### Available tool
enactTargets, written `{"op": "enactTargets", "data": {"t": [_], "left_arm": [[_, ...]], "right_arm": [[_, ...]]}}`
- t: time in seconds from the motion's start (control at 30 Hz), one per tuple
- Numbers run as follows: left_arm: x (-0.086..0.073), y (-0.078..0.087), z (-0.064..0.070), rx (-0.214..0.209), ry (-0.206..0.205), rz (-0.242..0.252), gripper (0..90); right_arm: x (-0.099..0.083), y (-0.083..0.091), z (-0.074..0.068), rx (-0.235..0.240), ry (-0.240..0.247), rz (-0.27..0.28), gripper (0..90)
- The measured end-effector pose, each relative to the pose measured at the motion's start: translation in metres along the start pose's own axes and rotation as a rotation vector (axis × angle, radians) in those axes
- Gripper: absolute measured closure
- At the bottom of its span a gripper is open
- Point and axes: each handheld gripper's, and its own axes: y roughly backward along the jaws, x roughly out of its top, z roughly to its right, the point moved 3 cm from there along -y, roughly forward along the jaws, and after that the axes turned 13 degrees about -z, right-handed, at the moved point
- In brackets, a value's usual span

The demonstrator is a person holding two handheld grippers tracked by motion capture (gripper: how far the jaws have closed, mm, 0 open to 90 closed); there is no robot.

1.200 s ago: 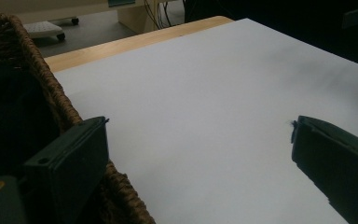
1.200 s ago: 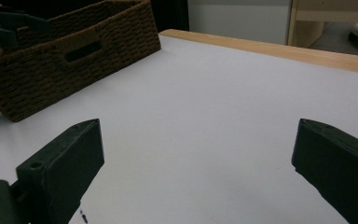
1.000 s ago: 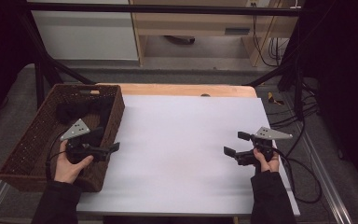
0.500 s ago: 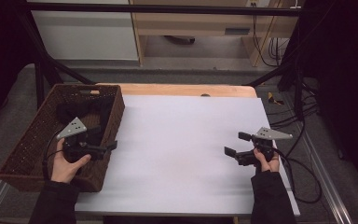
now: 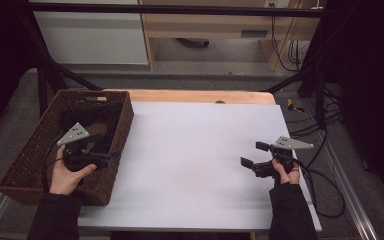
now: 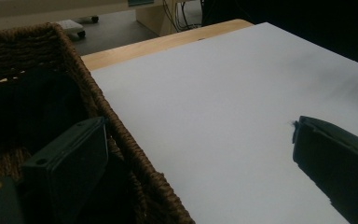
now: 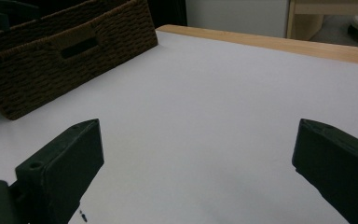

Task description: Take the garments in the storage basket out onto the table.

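A brown wicker basket (image 5: 40, 145) stands at the table's left edge, with dark things (image 5: 90, 120) inside that I cannot make out. My left gripper (image 5: 107, 145) hovers over the basket's right wall, held by a hand. In the left gripper view it (image 6: 200, 154) is open, one jaw over the basket (image 6: 121, 140) and the other over the white table. At the right of the white table top (image 5: 195, 150), my right gripper (image 5: 251, 155) points left toward the basket. In the right gripper view it (image 7: 198, 158) is open with nothing between its jaws, and the basket (image 7: 70, 51) lies far off.
A wooden strip (image 5: 200, 96) runs along the table's far edge. Cables (image 5: 325, 125) hang off the right side by a black frame post. Beyond the table stand a pale cabinet (image 5: 90, 35) and a wooden shelf unit (image 5: 215, 25).
My left gripper has drifted left, from the table beside the basket to over its right wall. The right gripper has barely moved.
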Motion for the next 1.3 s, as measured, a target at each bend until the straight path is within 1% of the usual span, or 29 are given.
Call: {"op": "enactTargets", "data": {"t": [0.1, 0.27, 0.33, 0.4, 0.43, 0.57, 0.67, 0.87, 0.9, 0.93, 1.0, 1.03, 1.07, 1.1, 1.13, 1.2, 1.23, 1.27, 1.3], "left_arm": [[0.003, 0.002, -0.003, 0.013, 0.009, -0.001, 2.9], [0.006, 0.004, -0.006, 0.021, 0.014, -0.008, 2.9], [0.007, 0.005, -0.008, 0.034, 0.016, -0.009, 2.9], [0.007, 0.006, -0.01, 0.037, 0.02, -0.008, 2.9], [0.008, 0.006, -0.01, 0.033, 0.025, -0.007, 2.9], [0.009, 0.008, -0.015, 0.045, 0.041, -0.004, 2.9], [0.01, 0.01, -0.018, 0.06, 0.043, -0.011, 2.9], [0.013, 0.019, -0.026, 0.088, 0.053, -0.015, 2.9], [0.014, 0.023, -0.029, 0.097, 0.056, -0.016, 2.9], [0.014, 0.023, -0.029, 0.097, 0.056, -0.016, 2.9], [0.014, 0.027, -0.033, 0.104, 0.065, -0.015, 2.9], [0.014, 0.029, -0.038, 0.106, 0.077, -0.016, 2.9], [0.014, 0.029, -0.038, 0.106, 0.077, -0.016, 2.9], [0.015, 0.031, -0.042, 0.119, 0.082, -0.032, 2.9], [0.015, 0.031, -0.042, 0.119, 0.082, -0.032, 2.9], [0.017, 0.032, -0.046, 0.134, 0.085, -0.051, 2.9], [0.021, 0.031, -0.048, 0.147, 0.08, -0.064, 2.9], [0.021, 0.031, -0.048, 0.147, 0.08, -0.064, 2.9], [0.025, 0.03, -0.05, 0.153, 0.076, -0.078, 2.9]], "right_arm": [[0.0, 0.0, 0.0, -0.003, -0.003, 0.001, 2.1], [0.0, 0.0, 0.0, -0.001, -0.004, 0.0, 2.0], [0.0, 0.0, 0.0, -0.001, -0.005, -0.001, 2.0], [-0.001, -0.001, 0.001, 0.0, -0.006, -0.002, 1.9], [-0.001, -0.001, 0.001, 0.0, -0.007, -0.001, 1.9], [-0.001, -0.001, 0.001, 0.002, -0.011, -0.003, 1.9], [-0.001, -0.001, 0.001, 0.001, -0.01, -0.003, 1.9], [-0.001, 0.0, 0.002, 0.0, -0.014, 0.006, 1.8], [-0.001, 0.0, 0.002, -0.002, -0.013, 0.001, 1.8], [-0.001, 0.0, 0.002, -0.002, -0.013, 0.001, 1.8], [-0.001, 0.0, 0.001, -0.003, -0.013, 0.0, 1.8], [0.0, 0.0, 0.001, -0.006, -0.01, -0.003, 1.8], [0.0, 0.0, 0.001, -0.006, -0.01, -0.003, 1.8], [0.0, -0.001, 0.001, -0.007, -0.011, -0.003, 1.8], [0.0, -0.001, 0.001, -0.007, -0.011, -0.003, 1.8], [0.0, -0.001, 0.001, -0.01, -0.01, -0.008, 1.8], [-0.001, -0.002, 0.001, -0.009, -0.009, -0.009, 1.8], [-0.001, -0.002, 0.001, -0.009, -0.009, -0.009, 1.8], [-0.001, -0.002, 0.001, -0.009, -0.009, -0.01, 1.8]]}}
